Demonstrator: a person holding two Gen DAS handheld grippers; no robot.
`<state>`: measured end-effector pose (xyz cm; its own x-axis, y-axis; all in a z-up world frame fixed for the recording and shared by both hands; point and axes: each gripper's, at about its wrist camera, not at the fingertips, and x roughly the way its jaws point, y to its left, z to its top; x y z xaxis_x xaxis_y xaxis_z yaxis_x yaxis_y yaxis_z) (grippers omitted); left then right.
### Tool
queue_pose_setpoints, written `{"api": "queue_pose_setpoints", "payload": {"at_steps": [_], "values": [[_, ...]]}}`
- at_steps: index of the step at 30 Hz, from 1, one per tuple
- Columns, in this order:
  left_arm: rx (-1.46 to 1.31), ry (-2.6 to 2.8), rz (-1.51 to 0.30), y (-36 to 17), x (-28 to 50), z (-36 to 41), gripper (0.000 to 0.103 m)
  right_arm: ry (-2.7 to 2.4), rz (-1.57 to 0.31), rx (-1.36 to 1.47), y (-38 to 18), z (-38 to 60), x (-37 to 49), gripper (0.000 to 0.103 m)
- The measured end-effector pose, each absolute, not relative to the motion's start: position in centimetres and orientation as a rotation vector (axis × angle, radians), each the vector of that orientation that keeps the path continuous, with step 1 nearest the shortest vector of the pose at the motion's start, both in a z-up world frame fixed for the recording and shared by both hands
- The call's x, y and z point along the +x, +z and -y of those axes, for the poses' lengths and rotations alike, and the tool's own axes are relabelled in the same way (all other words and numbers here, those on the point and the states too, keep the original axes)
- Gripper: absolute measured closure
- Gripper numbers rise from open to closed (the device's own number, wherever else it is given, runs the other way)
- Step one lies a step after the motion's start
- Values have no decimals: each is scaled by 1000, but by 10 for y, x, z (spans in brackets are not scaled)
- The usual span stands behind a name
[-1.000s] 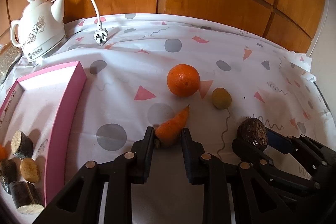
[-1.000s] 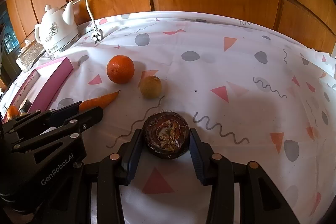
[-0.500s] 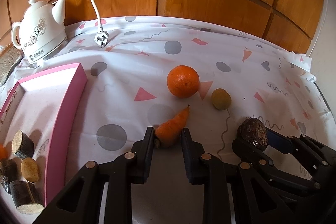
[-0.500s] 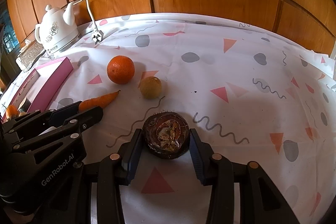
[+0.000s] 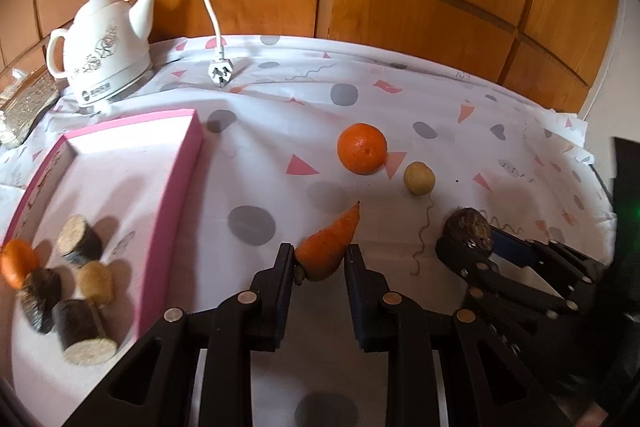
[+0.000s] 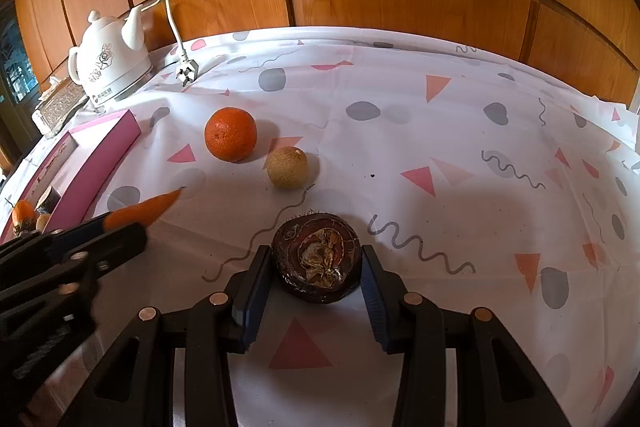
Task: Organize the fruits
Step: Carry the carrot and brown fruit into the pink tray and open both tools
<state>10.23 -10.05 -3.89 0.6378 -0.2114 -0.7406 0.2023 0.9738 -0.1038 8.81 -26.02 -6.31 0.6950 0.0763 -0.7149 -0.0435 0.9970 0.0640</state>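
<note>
Left wrist view: patterned surface (image 5: 280, 131) bearing a pink tray (image 5: 176, 211) that holds cut wooden pieces (image 5: 80, 239) (one orange item at its edge). An orange (image 5: 362, 154) and a small tan fruit (image 5: 418, 179) lie beside each other. Left hand-held gripper (image 5: 320, 263) is clamped on a carrot (image 5: 328, 247). Right hand-held gripper (image 6: 316, 267) grips a dark round fruit (image 6: 318, 259) resting on the cloth.

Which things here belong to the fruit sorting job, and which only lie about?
Job: carrot in the left gripper; dark round fruit in the right gripper; orange; small yellowish fruit; pink tray.

Lying about: white kettle; plug; tablecloth.
</note>
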Motion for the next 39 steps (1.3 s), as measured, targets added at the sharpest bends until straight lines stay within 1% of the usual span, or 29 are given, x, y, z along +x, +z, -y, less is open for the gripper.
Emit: {"api": "queue_pose_setpoints", "payload": {"at_steps": [18,27,34,39], "values": [[-109,-236,-785,1,55,41,77,44,-808,-20,-63,253,89,59],[-224,-179,-739,15,35,-37,77,69,-828,-16,-55,248,86,60],[-276,-31,-743,8,22,-87,77,270,-751,-16,-27,198,60,60],[-308,66,-759,-1,18,-107,77,457,-733,-21,-10,149,48,60]]}}
